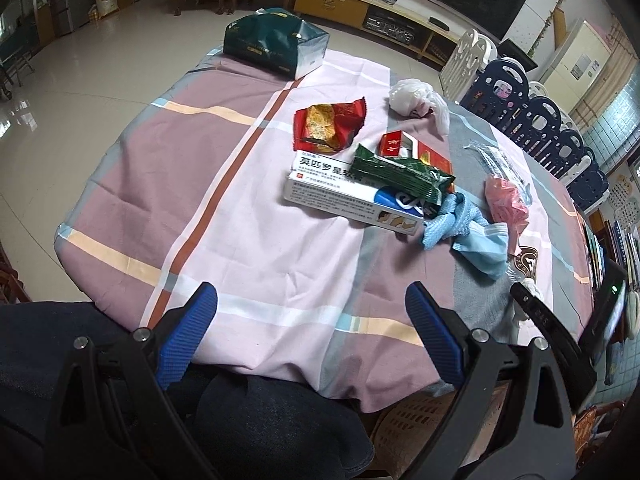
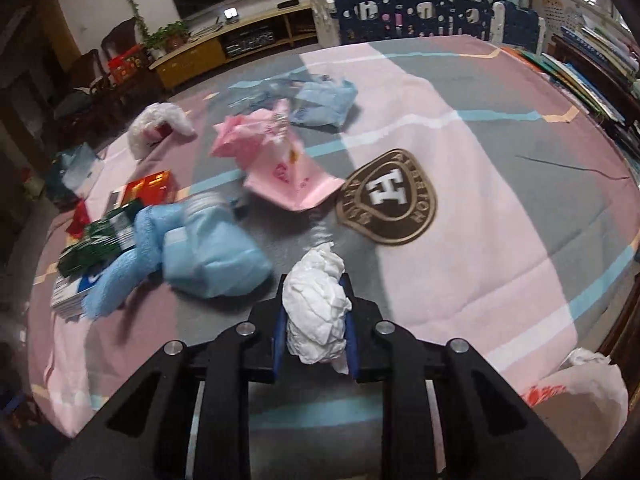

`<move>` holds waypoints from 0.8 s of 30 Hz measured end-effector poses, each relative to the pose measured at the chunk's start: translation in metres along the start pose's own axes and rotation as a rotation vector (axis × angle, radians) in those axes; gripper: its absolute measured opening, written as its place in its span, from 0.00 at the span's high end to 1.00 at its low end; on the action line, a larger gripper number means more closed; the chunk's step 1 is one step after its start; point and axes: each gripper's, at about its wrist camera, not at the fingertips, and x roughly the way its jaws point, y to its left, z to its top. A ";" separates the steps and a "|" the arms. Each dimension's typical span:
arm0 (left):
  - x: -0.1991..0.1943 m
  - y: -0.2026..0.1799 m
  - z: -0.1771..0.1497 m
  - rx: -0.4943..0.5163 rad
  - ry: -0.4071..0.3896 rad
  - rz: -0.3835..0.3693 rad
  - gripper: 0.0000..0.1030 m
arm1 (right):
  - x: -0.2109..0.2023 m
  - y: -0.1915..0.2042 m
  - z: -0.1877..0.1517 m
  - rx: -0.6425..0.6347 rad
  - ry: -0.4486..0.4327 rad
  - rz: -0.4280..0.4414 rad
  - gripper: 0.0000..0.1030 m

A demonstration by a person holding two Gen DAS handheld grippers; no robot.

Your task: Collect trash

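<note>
My right gripper (image 2: 314,320) is shut on a crumpled white tissue (image 2: 318,280), held just above the checked tablecloth (image 2: 480,240). Trash lies in a cluster on the table: a red snack wrapper (image 1: 328,126), a white medicine box (image 1: 344,196), a green packet (image 1: 404,174), a red cigarette box (image 1: 400,146), a blue cloth (image 1: 456,216), a blue face mask (image 2: 216,260), a pink bag (image 2: 280,160) and a white plastic bag (image 1: 416,98). My left gripper (image 1: 312,292) hangs open and holds nothing over the table's near edge, short of the cluster.
A dark green gift bag (image 1: 272,42) stands at the table's far side. A white plastic bag with red print (image 2: 580,392) sits at the near right edge. A person's dark-trousered lap (image 1: 240,420) and a woven basket (image 1: 420,420) lie below the near edge. Blue and white fence panels (image 1: 540,120) line the right.
</note>
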 end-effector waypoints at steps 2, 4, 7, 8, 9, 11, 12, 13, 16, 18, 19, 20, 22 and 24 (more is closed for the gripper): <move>0.003 0.006 0.002 -0.022 0.004 0.013 0.08 | -0.009 0.022 -0.008 -0.048 0.008 0.068 0.77; 0.006 0.014 0.004 -0.049 0.007 0.027 0.08 | -0.018 0.047 -0.016 -0.100 0.012 0.123 0.77; 0.010 0.022 0.005 -0.074 0.016 0.047 0.08 | -0.022 0.076 -0.023 -0.163 0.041 0.204 0.76; 0.012 0.023 0.005 -0.079 0.022 0.057 0.08 | -0.022 0.084 -0.024 -0.178 0.054 0.229 0.75; 0.013 0.025 0.005 -0.082 0.027 0.063 0.08 | -0.021 0.090 -0.025 -0.189 0.068 0.259 0.72; 0.017 0.027 0.006 -0.086 0.040 0.075 0.08 | -0.019 0.100 -0.026 -0.206 0.106 0.331 0.62; 0.018 0.028 0.005 -0.089 0.046 0.080 0.08 | -0.020 0.103 -0.026 -0.216 0.122 0.355 0.53; 0.019 0.030 0.005 -0.093 0.050 0.082 0.08 | -0.022 0.106 -0.026 -0.227 0.124 0.365 0.49; 0.021 0.034 0.005 -0.112 0.054 0.085 0.08 | -0.038 0.098 -0.017 -0.212 0.055 0.391 0.37; 0.022 0.034 0.005 -0.110 0.058 0.084 0.08 | -0.049 0.084 -0.007 -0.162 -0.007 0.364 0.31; 0.023 0.032 0.004 -0.102 0.064 0.081 0.08 | -0.052 0.076 0.000 -0.141 -0.039 0.313 0.30; 0.025 0.030 0.003 -0.093 0.070 0.076 0.08 | -0.052 0.070 0.005 -0.131 -0.053 0.265 0.30; 0.027 0.025 0.000 -0.075 0.084 0.068 0.08 | -0.045 0.060 0.016 -0.106 -0.059 0.166 0.30; 0.029 0.021 -0.002 -0.062 0.094 0.065 0.08 | -0.035 0.054 0.024 -0.080 -0.061 0.142 0.30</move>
